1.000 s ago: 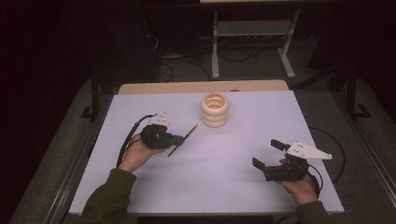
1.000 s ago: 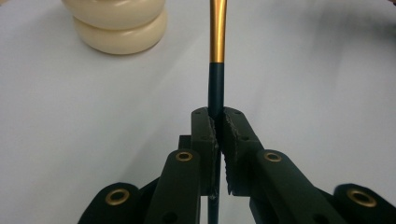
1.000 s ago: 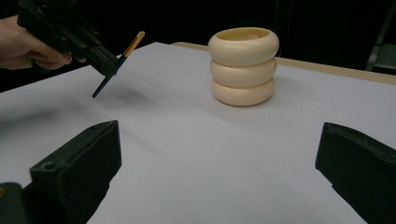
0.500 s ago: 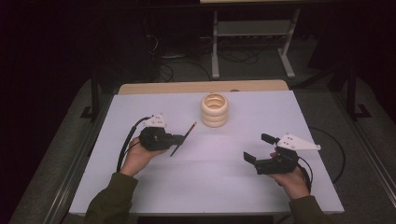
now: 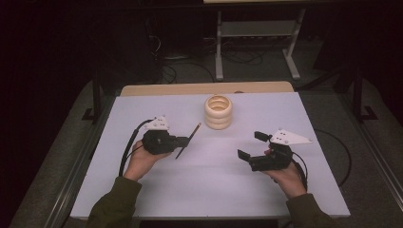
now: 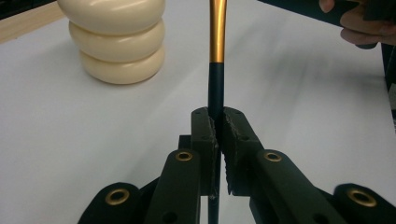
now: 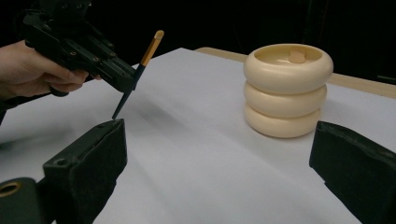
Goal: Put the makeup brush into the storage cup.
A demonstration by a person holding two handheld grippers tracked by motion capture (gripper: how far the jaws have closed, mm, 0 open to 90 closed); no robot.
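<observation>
Left gripper: its jaws are pressed together on the brush, which is pinched at the dark part of the handle.
Brush: it is held above the table without touching it; in the right gripper view the gold part with the pale end is pointed up and away, and the dark thin end is pointed down at the table.
Right gripper: its jaws are spread wide and nothing is held between them; it is kept just above the table at the right side, well apart from the brush.
Holder: a cream pot made of three stacked rings is placed upright near the far edge of the table, between the two grippers and beyond them, near the upper end of the brush.
Left hand: it is wrapped around the body of the left gripper.
</observation>
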